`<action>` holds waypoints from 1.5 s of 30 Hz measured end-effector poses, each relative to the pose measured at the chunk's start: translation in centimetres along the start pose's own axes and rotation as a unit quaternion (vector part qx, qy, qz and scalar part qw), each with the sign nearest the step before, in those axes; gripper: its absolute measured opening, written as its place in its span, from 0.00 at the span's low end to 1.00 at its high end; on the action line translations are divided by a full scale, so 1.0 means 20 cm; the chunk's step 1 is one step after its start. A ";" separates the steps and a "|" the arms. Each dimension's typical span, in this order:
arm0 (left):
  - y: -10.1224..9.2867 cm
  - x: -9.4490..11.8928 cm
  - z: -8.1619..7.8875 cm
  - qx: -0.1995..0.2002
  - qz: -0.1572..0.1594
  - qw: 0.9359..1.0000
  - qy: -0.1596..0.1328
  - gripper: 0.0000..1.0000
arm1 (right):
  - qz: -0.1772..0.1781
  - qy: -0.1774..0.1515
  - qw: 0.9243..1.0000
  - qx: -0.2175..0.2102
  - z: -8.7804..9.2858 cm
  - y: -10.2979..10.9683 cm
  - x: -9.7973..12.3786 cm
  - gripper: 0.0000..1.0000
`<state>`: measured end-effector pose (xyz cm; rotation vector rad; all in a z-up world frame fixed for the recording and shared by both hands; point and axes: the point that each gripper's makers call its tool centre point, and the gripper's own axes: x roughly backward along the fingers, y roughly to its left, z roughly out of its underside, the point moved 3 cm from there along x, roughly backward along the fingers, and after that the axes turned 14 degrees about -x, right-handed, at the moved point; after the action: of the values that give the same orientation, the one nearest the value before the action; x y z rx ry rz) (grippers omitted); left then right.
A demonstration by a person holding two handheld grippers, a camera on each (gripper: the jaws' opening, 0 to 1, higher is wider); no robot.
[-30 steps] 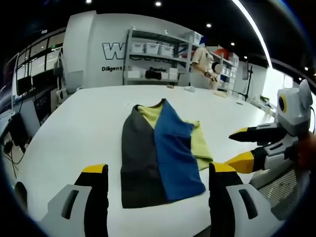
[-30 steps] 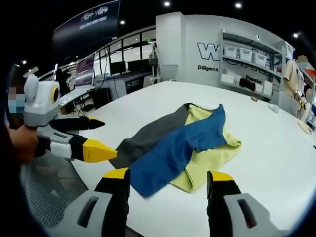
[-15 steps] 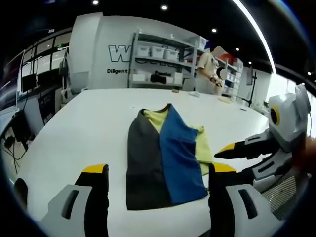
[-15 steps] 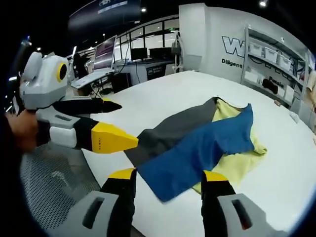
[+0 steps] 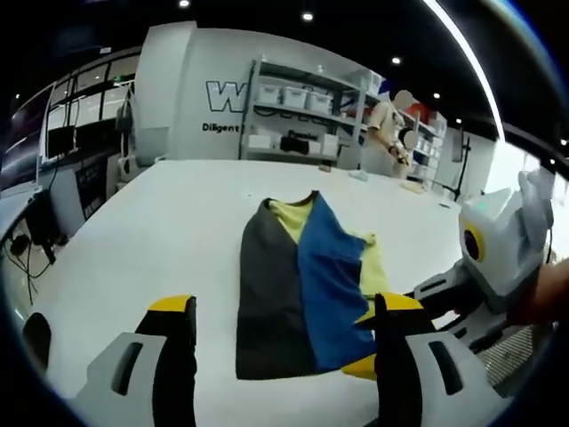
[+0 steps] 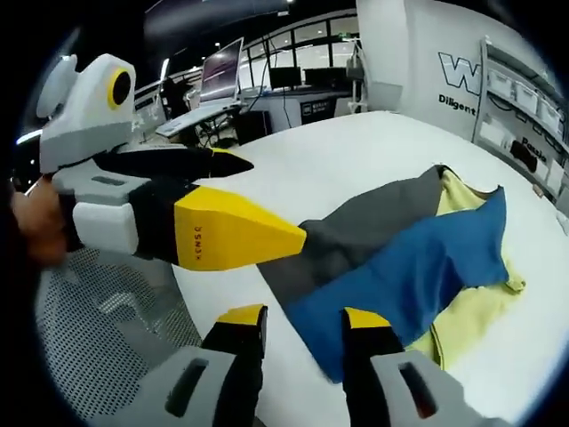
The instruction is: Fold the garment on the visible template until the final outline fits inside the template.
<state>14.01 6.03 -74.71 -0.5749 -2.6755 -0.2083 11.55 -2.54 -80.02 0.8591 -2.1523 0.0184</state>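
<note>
The garment (image 5: 302, 285), partly folded lengthwise, lies mid-desk (image 5: 142, 240). The left tool (image 5: 280, 356) is held open near its near hem; the right tool (image 6: 300, 334), jaws parted, is aimed at the blue corner, presumably for gripping.

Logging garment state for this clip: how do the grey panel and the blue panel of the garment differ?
The grey panel lies flat against the table, while the blue panel is folded on top, covering the yellow layer. The grey panel lies toward the left gripper, the blue toward the right gripper. Both run collar to hem.
</note>
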 end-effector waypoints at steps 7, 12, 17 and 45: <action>0.02 0.01 -0.01 0.004 -0.009 1.000 -0.005 0.77 | -0.011 0.031 0.999 0.018 0.06 0.01 -0.09 0.25; 0.03 0.01 -0.01 0.009 -0.015 1.000 -0.005 0.76 | -0.016 0.041 0.999 0.024 0.08 0.01 -0.13 0.22; 0.04 0.01 -0.01 0.011 -0.019 1.000 -0.008 0.75 | -0.016 0.051 0.998 0.042 0.09 0.01 -0.15 0.19; 0.04 0.01 0.00 0.011 -0.014 1.000 0.000 0.72 | -0.010 0.063 0.997 0.047 0.13 -0.07 -0.20 0.00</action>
<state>14.17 6.76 -74.67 -0.5325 -2.6836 -0.1872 12.47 -2.01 -84.86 0.9097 -2.0377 0.1594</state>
